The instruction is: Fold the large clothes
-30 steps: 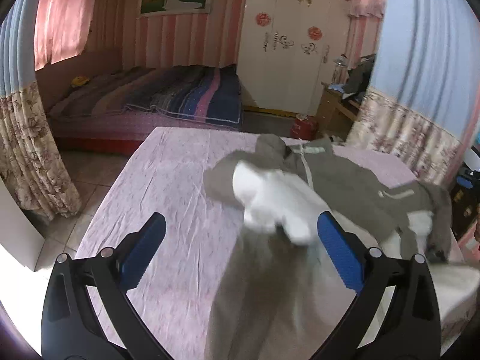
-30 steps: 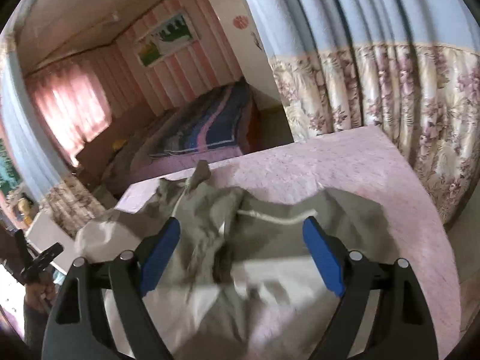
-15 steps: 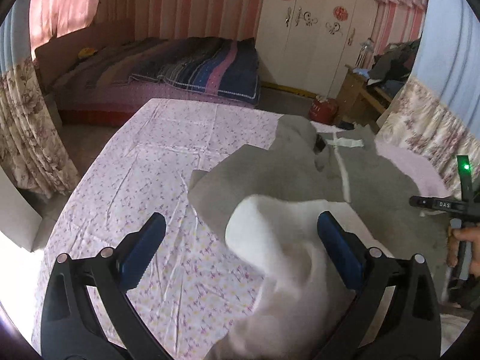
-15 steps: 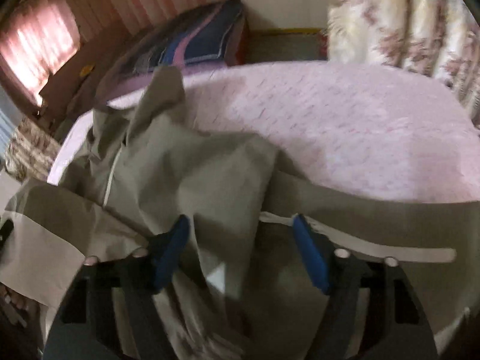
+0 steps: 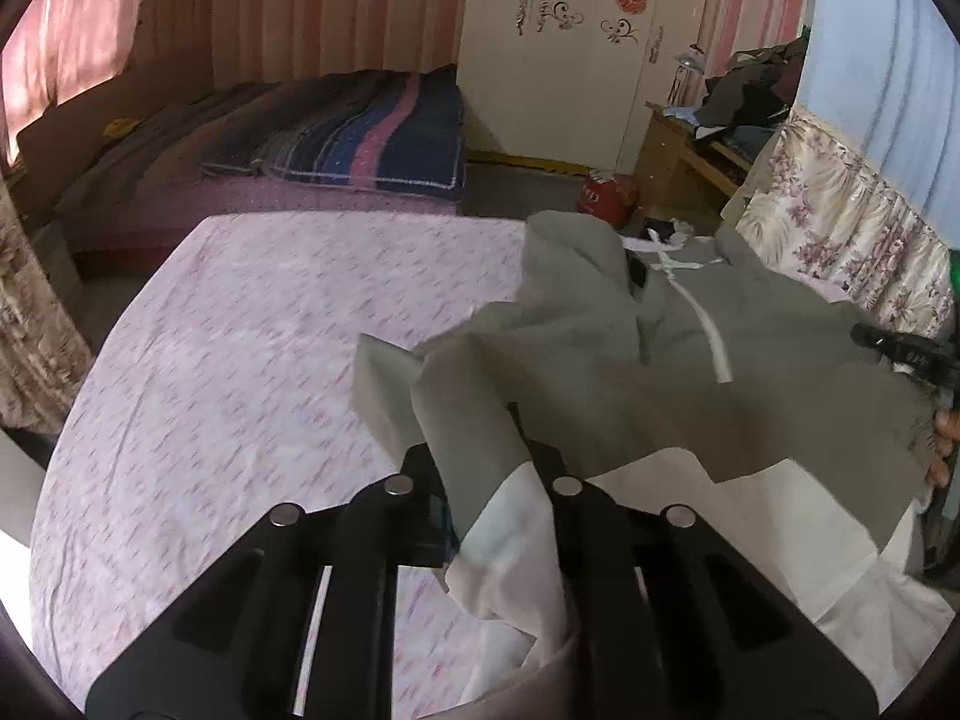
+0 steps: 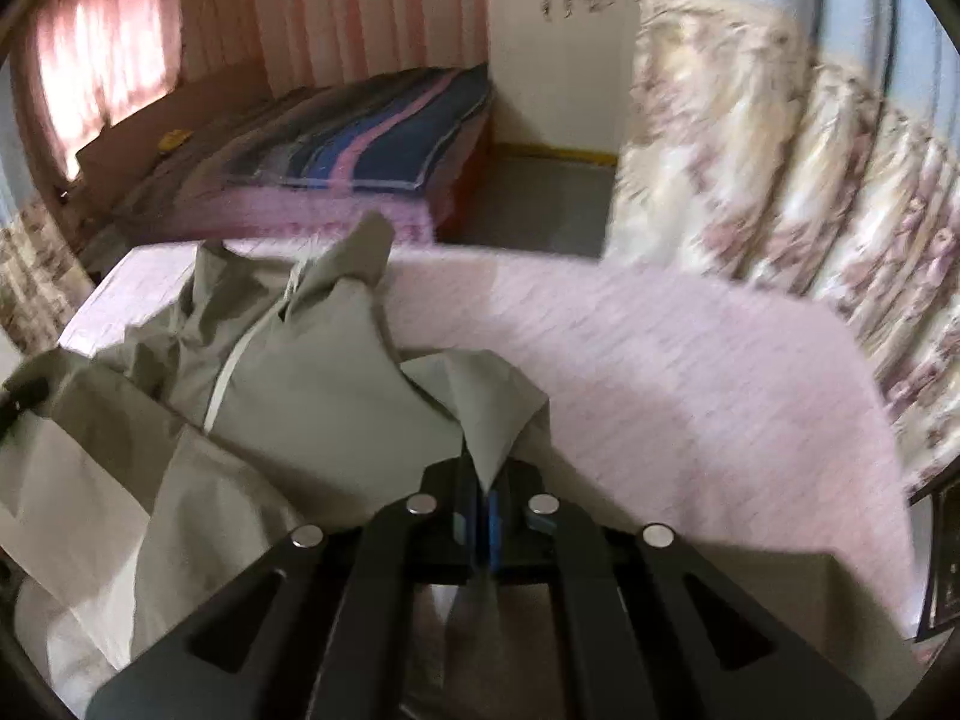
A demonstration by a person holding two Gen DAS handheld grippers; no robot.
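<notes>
A grey jacket [image 5: 690,384] with white lower panels and a white zip lies rumpled on a pink flowered bedsheet [image 5: 240,360]. My left gripper [image 5: 486,498] is shut on a grey-and-white fold of the jacket near its hem. In the right wrist view the jacket [image 6: 300,384] spreads to the left, and my right gripper [image 6: 483,504] is shut on a grey corner of it, which stands up in a peak above the jaws. The right gripper's handle [image 5: 906,348] shows at the right edge of the left wrist view.
The sheet [image 6: 690,372] extends to the right toward a flowered curtain [image 6: 780,192]. Beyond the table stand a bed with a striped blanket [image 5: 360,150], a white wardrobe [image 5: 570,48], a wooden desk [image 5: 690,150] and a red object [image 5: 606,195] on the floor.
Both grippers have gone from wide open to shut on folds of the jacket. The cameras have dropped closer to the cloth.
</notes>
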